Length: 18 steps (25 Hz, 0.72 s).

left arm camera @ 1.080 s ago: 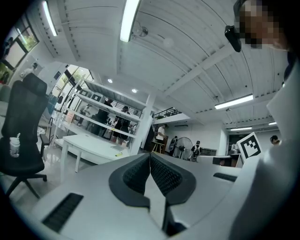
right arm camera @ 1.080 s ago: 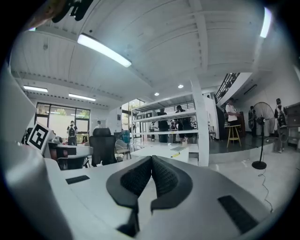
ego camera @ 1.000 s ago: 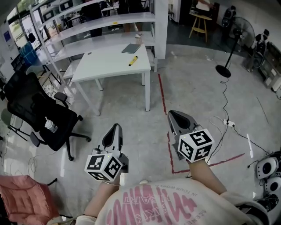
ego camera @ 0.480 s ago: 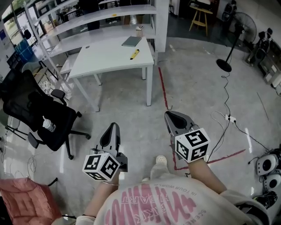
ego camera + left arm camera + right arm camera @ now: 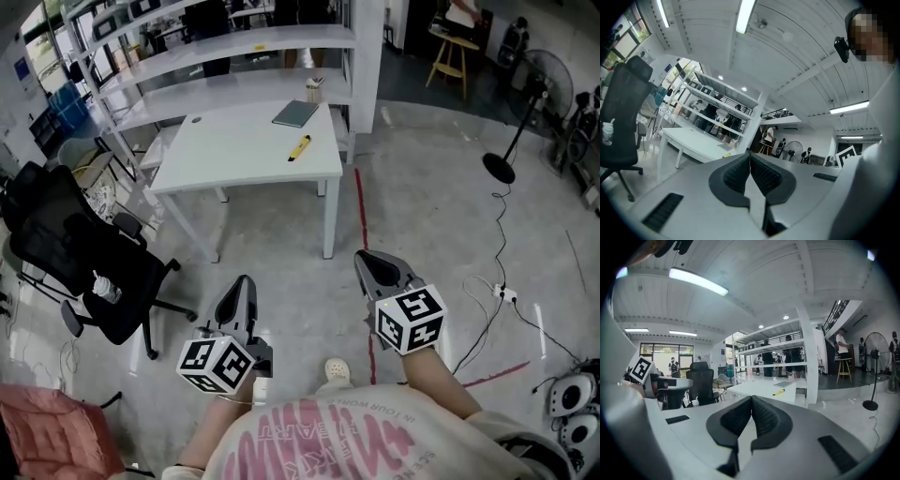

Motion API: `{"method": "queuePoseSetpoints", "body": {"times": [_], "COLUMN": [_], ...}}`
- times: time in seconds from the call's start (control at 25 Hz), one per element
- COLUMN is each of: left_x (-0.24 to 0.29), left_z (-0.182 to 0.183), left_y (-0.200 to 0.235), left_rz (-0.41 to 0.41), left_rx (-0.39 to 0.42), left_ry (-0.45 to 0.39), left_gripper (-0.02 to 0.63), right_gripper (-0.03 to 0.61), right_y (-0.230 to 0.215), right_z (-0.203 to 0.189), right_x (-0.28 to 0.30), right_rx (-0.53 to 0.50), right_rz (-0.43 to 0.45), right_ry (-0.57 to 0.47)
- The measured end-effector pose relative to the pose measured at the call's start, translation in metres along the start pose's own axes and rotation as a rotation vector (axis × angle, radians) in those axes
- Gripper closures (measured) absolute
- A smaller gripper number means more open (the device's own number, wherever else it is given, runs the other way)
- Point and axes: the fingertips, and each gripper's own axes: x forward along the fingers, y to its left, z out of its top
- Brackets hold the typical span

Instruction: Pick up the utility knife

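Over the floor, well short of the table (image 5: 234, 155), I held both claws pinched together and empty: left gripper (image 5: 246, 283), right gripper (image 5: 368, 260). Yellow knife (image 5: 299, 148) lay on the tabletop, near a notebook (image 5: 296, 113).

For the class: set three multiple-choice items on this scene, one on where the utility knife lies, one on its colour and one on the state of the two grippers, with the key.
1. Where does the utility knife lie?
A. On the floor
B. On the white table
C. On the office chair

2. What colour is the utility knife?
A. Yellow
B. Red
C. Blue

3. How are the left gripper and the right gripper?
A. Both open
B. Right shut on the knife
C. Both shut, holding nothing

Key: 1 B, the knife rests on the tabletop near its far edge. 2 A, its body shows yellow against the white top. 3 C, in each gripper view the pads meet with nothing between them.
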Motion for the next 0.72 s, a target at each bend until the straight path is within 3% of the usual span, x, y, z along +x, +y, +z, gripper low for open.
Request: {"method": "queuePoseSetpoints", "body": {"times": [0.36, 0.72], "left_x": [0.094, 0.144], "left_z": [0.020, -0.003], "left_y": [0.012, 0.050], "left_rz": [0.074, 0.122], "left_rx": [0.018, -0.028], "left_ry": [-0.061, -0.016], "left_gripper": [0.591, 0.591], "right_gripper": [0.561, 0.561], "right_y": [-0.071, -0.092], "right_z": [0.041, 0.011], "right_x": [0.089, 0.149], "right_rx": [-0.026, 0.003], "right_rz": [0.103, 0.145], "right_ry": [-0.032, 0.042]}}
